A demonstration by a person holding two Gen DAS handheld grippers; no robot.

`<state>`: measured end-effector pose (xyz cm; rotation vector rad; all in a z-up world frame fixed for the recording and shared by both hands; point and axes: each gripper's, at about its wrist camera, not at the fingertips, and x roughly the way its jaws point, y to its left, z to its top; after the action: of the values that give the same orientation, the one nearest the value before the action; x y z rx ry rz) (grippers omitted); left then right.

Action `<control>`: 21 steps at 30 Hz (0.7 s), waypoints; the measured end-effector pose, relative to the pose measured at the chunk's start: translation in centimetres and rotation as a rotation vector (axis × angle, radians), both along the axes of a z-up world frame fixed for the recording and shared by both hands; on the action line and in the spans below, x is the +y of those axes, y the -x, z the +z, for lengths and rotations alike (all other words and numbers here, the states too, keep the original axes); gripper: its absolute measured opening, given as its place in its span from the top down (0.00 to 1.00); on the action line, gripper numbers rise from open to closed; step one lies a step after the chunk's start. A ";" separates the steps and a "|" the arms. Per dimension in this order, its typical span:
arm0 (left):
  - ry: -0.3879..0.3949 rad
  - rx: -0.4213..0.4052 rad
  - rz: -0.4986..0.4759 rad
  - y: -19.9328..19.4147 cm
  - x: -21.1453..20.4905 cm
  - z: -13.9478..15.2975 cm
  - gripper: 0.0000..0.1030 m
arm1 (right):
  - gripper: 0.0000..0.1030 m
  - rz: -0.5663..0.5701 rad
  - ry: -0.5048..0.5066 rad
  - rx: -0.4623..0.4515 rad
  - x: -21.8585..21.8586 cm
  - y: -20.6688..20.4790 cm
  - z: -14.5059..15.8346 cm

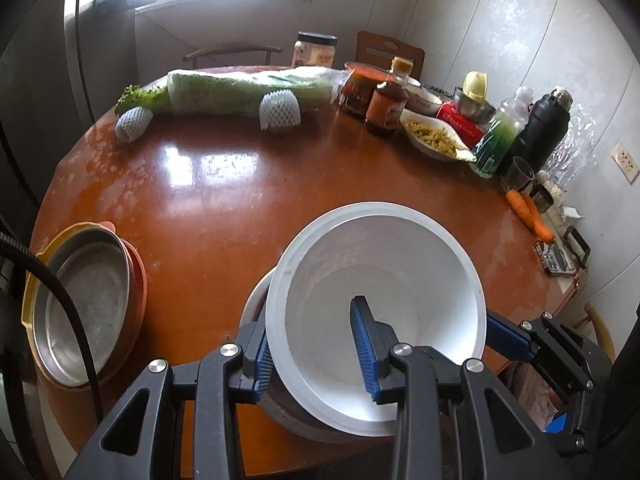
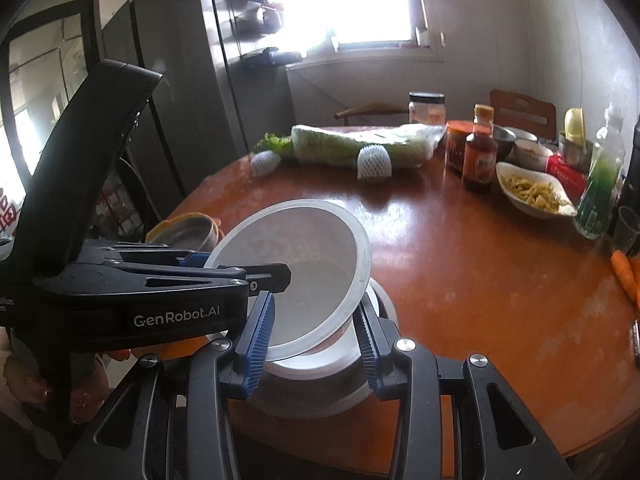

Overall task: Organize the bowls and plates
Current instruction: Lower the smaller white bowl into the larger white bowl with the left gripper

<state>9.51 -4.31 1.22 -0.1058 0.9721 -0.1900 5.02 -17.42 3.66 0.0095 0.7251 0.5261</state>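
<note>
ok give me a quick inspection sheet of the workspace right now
Surface: round wooden table, glossy, scuffed.
Job's things: white bowl tilted above a grey bowl; stacked metal pan at the table's left edge.
Clutter: wrapped cabbage, sauce bottle, dish of food, carrots.
Grippers: left gripper shut on the white bowl's rim; right gripper straddles the grey bowl, grip unclear.
Cables: black cable over the pan.
Surroundings: bright window, wall socket.

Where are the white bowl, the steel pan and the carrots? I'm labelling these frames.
white bowl [image 1: 400, 264]: left wrist view, inner wall.
steel pan [image 1: 86, 296]: left wrist view, flat bottom.
carrots [image 1: 530, 214]: left wrist view, middle of the nearer carrot.
</note>
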 end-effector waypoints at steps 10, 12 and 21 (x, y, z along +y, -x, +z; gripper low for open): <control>-0.006 0.036 0.001 -0.6 -0.1 -1.6 0.65 | 0.59 0.005 0.009 0.039 0.0 -0.5 -1.5; -0.010 0.033 0.001 -0.5 -0.2 -1.6 0.65 | 0.59 0.007 0.008 0.044 0.0 -0.5 -1.7; -0.022 0.027 0.003 -0.5 -0.3 -1.7 0.65 | 0.59 0.013 0.014 0.059 0.1 -0.8 -2.2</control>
<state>10.06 -4.64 -0.46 -0.0895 1.0011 -0.1750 5.82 -17.29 1.43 0.0072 0.7870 0.5350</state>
